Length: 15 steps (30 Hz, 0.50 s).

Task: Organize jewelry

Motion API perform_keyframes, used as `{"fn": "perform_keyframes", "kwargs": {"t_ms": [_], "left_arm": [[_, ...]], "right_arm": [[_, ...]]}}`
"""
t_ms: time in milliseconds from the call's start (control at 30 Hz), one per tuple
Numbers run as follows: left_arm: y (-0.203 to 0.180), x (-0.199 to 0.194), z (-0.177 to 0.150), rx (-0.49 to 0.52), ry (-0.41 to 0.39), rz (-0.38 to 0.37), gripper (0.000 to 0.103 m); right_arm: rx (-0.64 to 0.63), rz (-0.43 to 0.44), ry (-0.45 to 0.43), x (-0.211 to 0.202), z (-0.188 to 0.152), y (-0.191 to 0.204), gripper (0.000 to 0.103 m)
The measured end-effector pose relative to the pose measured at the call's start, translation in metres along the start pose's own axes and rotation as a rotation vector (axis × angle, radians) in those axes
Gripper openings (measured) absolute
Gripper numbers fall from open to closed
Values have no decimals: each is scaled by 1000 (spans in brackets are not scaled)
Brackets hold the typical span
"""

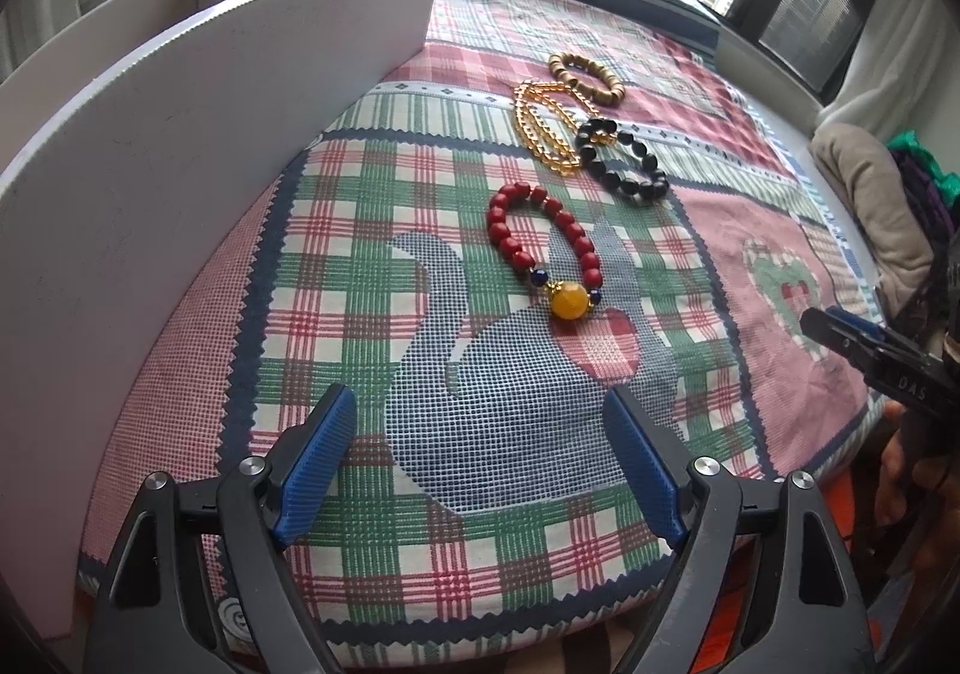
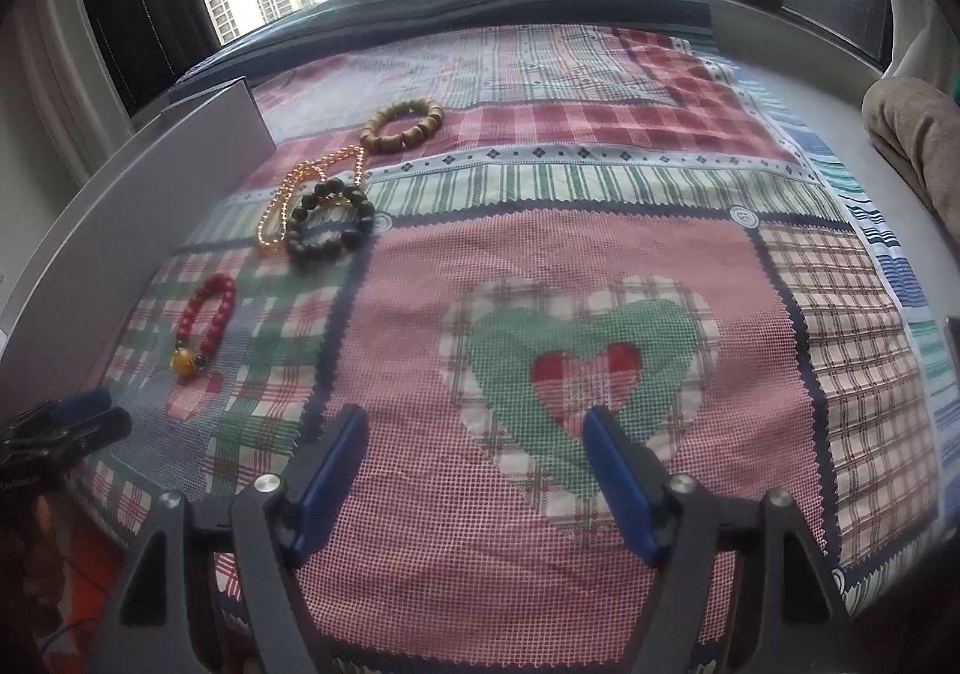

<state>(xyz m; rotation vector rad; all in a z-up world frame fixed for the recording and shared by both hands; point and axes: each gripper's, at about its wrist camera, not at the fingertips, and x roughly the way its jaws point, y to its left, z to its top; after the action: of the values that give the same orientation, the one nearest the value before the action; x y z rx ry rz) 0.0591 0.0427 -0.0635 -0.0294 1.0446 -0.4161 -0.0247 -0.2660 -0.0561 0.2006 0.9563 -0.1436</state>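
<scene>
Several bracelets lie on a plaid cloth. A red bead bracelet point(image 1: 543, 248) with a yellow bead lies nearest my left gripper point(image 1: 480, 422), which is open and empty just short of it. Behind it lie a black bead bracelet point(image 1: 624, 161), a gold chain point(image 1: 540, 125) and a tan wooden bead bracelet point(image 1: 585, 77). In the right wrist view the red bracelet point(image 2: 204, 323), black bracelet point(image 2: 330, 224), gold chain point(image 2: 300, 194) and tan bracelet point(image 2: 402, 125) lie far left. My right gripper point(image 2: 474, 443) is open and empty over a heart pattern.
A white box point(image 1: 180, 134) with tall walls stands at the left, and shows in the right wrist view point(image 2: 120, 206). The patchwork cloth point(image 2: 600, 254) covers the surface. A beige cushion point(image 1: 870, 194) lies at the right. A window is behind.
</scene>
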Motion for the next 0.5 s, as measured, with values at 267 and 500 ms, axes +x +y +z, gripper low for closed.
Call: {"fn": "perform_keyframes", "kwargs": {"t_ms": [267,500], "left_arm": [[-2,-1,3,11,-1,0,85],[-37,-14,15,184,-60,-33,85]], "right_arm": [[6,0,-21,-6,-2,-1,76],[28,-7,-29,-10,-7,-9,76]]}}
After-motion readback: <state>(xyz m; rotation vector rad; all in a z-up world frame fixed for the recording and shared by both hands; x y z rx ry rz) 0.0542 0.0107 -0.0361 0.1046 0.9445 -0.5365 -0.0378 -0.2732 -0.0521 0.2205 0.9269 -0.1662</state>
